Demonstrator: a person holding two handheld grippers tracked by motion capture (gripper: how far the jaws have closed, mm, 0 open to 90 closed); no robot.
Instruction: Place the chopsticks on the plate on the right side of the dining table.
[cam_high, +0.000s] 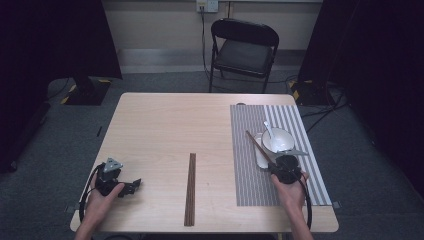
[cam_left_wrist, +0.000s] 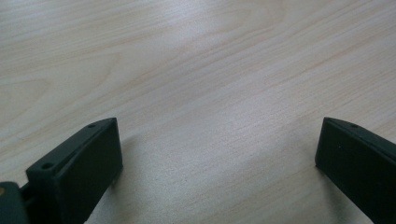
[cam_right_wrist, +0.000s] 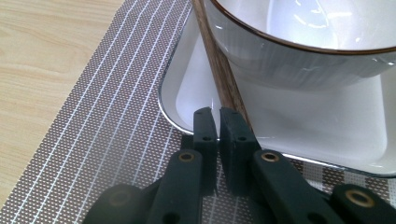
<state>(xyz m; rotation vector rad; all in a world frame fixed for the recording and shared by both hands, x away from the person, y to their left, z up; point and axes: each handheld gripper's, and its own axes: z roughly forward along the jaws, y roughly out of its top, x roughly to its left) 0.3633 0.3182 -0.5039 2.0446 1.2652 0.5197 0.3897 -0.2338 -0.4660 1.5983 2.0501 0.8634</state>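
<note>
My right gripper (cam_high: 274, 167) (cam_right_wrist: 218, 114) hovers over the striped placemat (cam_high: 250, 175) (cam_right_wrist: 116, 116), shut on the near end of a brown chopstick (cam_high: 257, 145) (cam_right_wrist: 217, 65). The stick slants away to the upper left, lying over the white square plate (cam_high: 261, 156) (cam_right_wrist: 299, 126) and against the white bowl (cam_high: 278, 140) (cam_right_wrist: 299, 51). A white spoon (cam_high: 268, 129) rests in the bowl. A pair of brown chopsticks (cam_high: 190, 189) lies on the bare wood at the table's middle front. My left gripper (cam_high: 131, 186) (cam_left_wrist: 217, 140) rests at the front left, open, with only wood between its jaws.
The light wooden table (cam_high: 160, 130) has its front edge just behind both hands. A black folding chair (cam_high: 243, 50) stands beyond the far edge. The placemat covers the right third of the table.
</note>
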